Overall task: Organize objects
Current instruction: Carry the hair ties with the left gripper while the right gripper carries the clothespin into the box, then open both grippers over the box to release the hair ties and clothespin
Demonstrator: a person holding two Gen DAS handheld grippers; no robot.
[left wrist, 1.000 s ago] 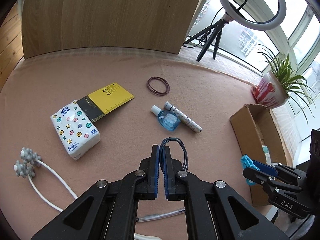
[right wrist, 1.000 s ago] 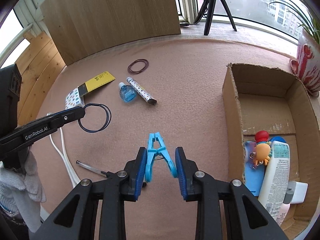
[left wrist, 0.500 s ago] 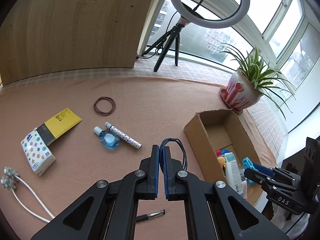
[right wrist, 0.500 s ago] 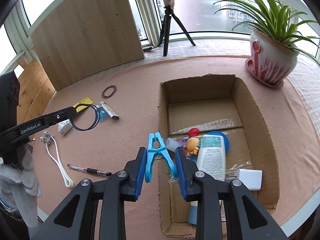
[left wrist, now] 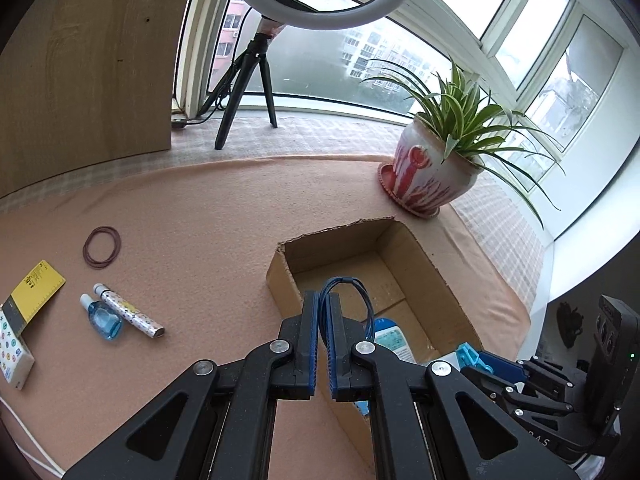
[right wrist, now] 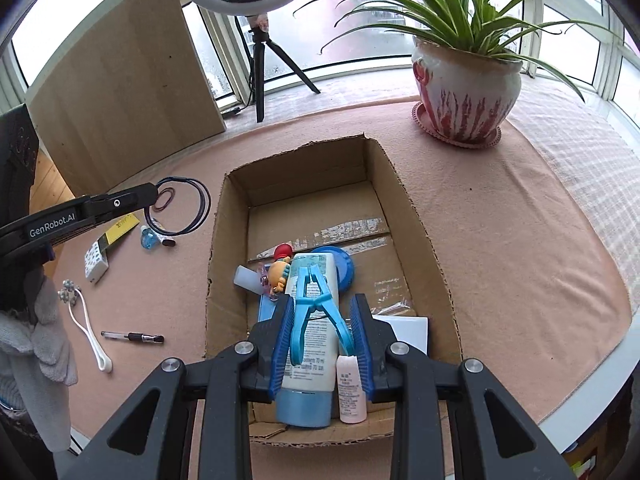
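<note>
A light-blue plastic clothespin [right wrist: 316, 312] is pinched between the blue pads of the right gripper [right wrist: 322, 344], held in the air directly above the near half of an open cardboard box [right wrist: 404, 204]. Its two legs splay toward the camera and its tip points forward. The right jaws are closed on it, pressing its legs.

Below it, inside the box, lie a white lotion tube with a blue cap [right wrist: 308, 356], a small pink-and-white tube [right wrist: 351, 388], a little orange cartoon figure [right wrist: 279, 274], a round blue lid [right wrist: 344, 266] and a white flat block [right wrist: 404, 330]. The far half of the box floor is bare cardboard.

The left gripper [left wrist: 323, 344] has its pads pressed together on a loop of thin dark-blue hair ties [left wrist: 352, 300]. The loop hangs over the box's left wall.

Both hands appear to be at the delivery step. The next move probably calls for the right jaws to spread so the clothespin drops among the things below, and for the left to carry its loop further over the opening before letting go.

Left on the pink cloth [left wrist: 208, 220] are brown rubber bands [left wrist: 102, 247], a small blue bottle [left wrist: 105, 317], a patterned tube [left wrist: 130, 317], a yellow card [left wrist: 36, 290], a tissue pack [left wrist: 12, 350], a pen [right wrist: 134, 337] and a white roller massager [right wrist: 86, 324]. A potted plant [right wrist: 466, 92] stands behind the box.
</note>
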